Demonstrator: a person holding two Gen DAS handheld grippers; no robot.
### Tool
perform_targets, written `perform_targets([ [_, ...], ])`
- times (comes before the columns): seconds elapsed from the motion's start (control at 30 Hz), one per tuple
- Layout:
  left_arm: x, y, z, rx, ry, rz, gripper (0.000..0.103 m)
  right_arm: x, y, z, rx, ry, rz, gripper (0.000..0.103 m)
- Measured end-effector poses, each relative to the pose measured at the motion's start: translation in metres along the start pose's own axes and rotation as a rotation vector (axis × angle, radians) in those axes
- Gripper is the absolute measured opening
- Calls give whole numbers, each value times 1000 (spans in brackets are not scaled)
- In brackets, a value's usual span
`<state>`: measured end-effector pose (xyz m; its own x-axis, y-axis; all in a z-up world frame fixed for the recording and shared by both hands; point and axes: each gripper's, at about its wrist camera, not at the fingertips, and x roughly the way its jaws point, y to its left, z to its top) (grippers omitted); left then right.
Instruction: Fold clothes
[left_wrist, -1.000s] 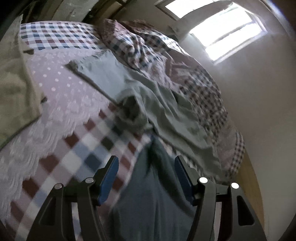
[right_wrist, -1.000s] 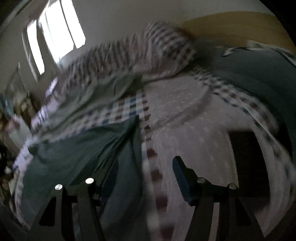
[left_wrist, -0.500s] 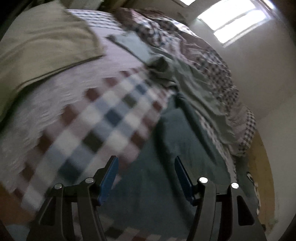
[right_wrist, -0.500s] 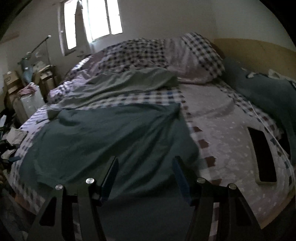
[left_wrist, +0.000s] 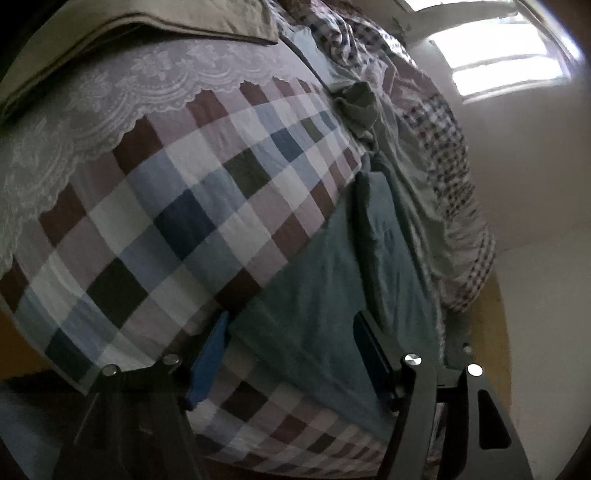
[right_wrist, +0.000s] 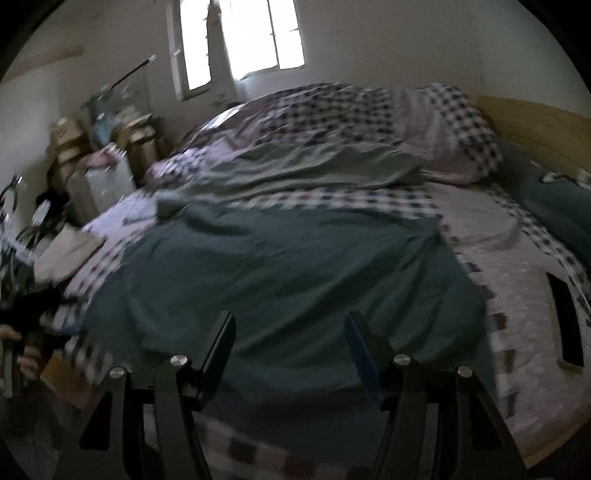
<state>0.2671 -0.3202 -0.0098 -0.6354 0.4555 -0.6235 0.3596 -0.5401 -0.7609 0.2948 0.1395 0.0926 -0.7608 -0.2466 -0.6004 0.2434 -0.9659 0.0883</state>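
Note:
A dark teal garment (right_wrist: 288, 258) lies spread flat on the checked bedsheet (left_wrist: 177, 206), reaching the bed's near edge. My right gripper (right_wrist: 290, 343) hovers open over its near hem, and the pads touch nothing. In the left wrist view the same teal garment (left_wrist: 325, 280) runs away along the bed. Its near corner lies between the fingers of my left gripper (left_wrist: 290, 350). Those jaws are opening and the blue pads stand clear of the cloth. A pale grey-green garment (right_wrist: 314, 166) lies crumpled behind the teal one.
A folded khaki cloth (left_wrist: 147, 22) rests on the lace-patterned cover at the far left. A dark phone (right_wrist: 567, 321) lies on the bed's right side. A checked quilt and pillow (right_wrist: 424, 122) are heaped by the wooden headboard (right_wrist: 535, 125). Boxes and clutter (right_wrist: 81, 155) stand left of the bed, with a hand (right_wrist: 22, 354) at the frame's left edge.
Both views have swung toward the bed's near edge. The teal garment now sits between the left fingers and fills the right view more closely. The left jaws stand slightly wider.

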Motion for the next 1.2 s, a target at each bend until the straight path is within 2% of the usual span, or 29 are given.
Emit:
perform_targets([
  [0.1,4,12,-12,-78,12,-67,72,6,23,-1,-64,9,12,65],
  [0.23,4,11,-12,-62,21,-96,72,15,48,-2,-111,20,6,65],
  [0.4,-1,18,-6,-85,35,-165,71,35,90,-11,-254,65,-2,65],
  [0.5,-5,25,-2,-114,25,-178,66,39,116,-20,-358,60,4,65],
  [0.6,-10,29,0,-143,2,-191,66,41,138,-31,-434,62,19,66],
  [0.8,0,22,5,-142,10,-196,64,47,169,-52,-548,85,44,66],
  [0.83,1,21,6,-142,11,-193,62,46,173,-55,-563,79,41,66],
  [0.93,0,21,5,-150,17,-184,45,46,185,-58,-607,39,17,72],
  [1.03,-3,21,5,-151,16,-184,42,46,200,-61,-655,-9,-3,76],
  [1.07,-3,21,5,-152,15,-185,39,48,205,-62,-662,-14,6,77],
  [1.1,-4,21,5,-153,14,-184,32,50,211,-62,-669,-18,18,77],
  [1.17,-7,20,5,-153,10,-184,29,56,222,-61,-684,-24,43,77],
  [1.2,-8,20,5,-154,11,-184,25,58,227,-61,-690,-19,70,77],
])
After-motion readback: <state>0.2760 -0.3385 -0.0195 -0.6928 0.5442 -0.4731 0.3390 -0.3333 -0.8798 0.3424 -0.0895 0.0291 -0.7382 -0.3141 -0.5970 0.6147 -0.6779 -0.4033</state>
